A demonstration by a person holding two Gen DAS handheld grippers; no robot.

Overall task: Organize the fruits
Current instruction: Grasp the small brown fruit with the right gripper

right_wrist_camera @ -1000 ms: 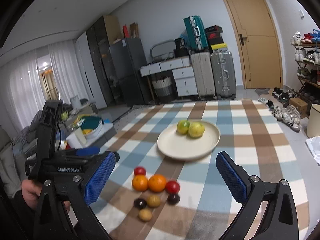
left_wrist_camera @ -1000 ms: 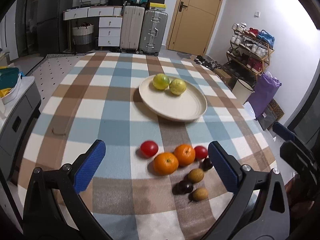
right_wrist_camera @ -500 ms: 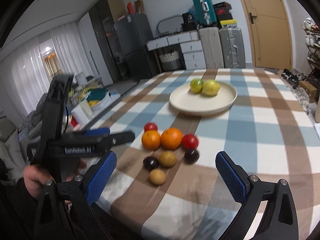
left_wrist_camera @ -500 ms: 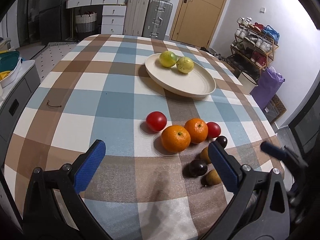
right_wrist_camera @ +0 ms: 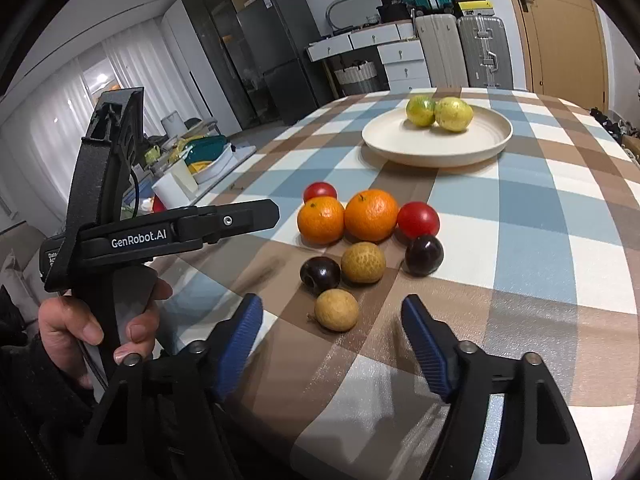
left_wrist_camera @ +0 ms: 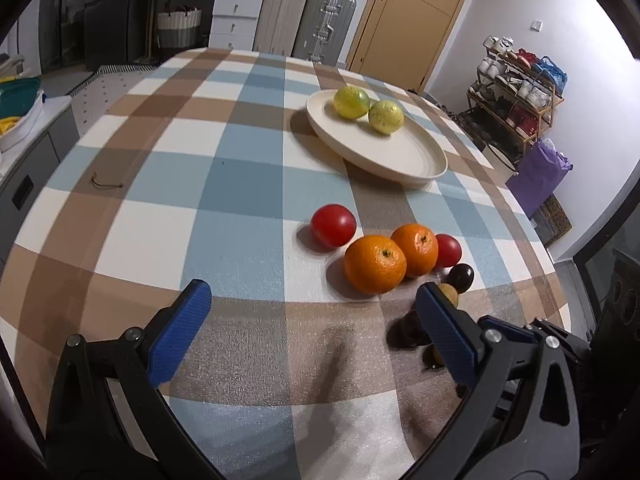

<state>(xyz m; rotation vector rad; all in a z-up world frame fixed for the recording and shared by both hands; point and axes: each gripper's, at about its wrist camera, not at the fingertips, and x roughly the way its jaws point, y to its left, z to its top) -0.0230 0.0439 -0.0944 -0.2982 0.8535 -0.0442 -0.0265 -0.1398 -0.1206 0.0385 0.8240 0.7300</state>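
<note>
Closing, right gripper [right_wrist_camera: 332, 332] fingers still spread, nothing pinched; round rough tan longan [right_wrist_camera: 336, 310] just beyond tips. Left gripper [left_wrist_camera: 312, 312] fingers spread wide over checked worktop [left_wrist_camera: 240, 200].

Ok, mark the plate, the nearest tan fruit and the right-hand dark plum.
plate [right_wrist_camera: 476, 150]: right wrist view, bare front of its dish.
nearest tan fruit [right_wrist_camera: 336, 309]: right wrist view, middle of its skin.
right-hand dark plum [right_wrist_camera: 424, 255]: right wrist view, centre of its side.
</note>
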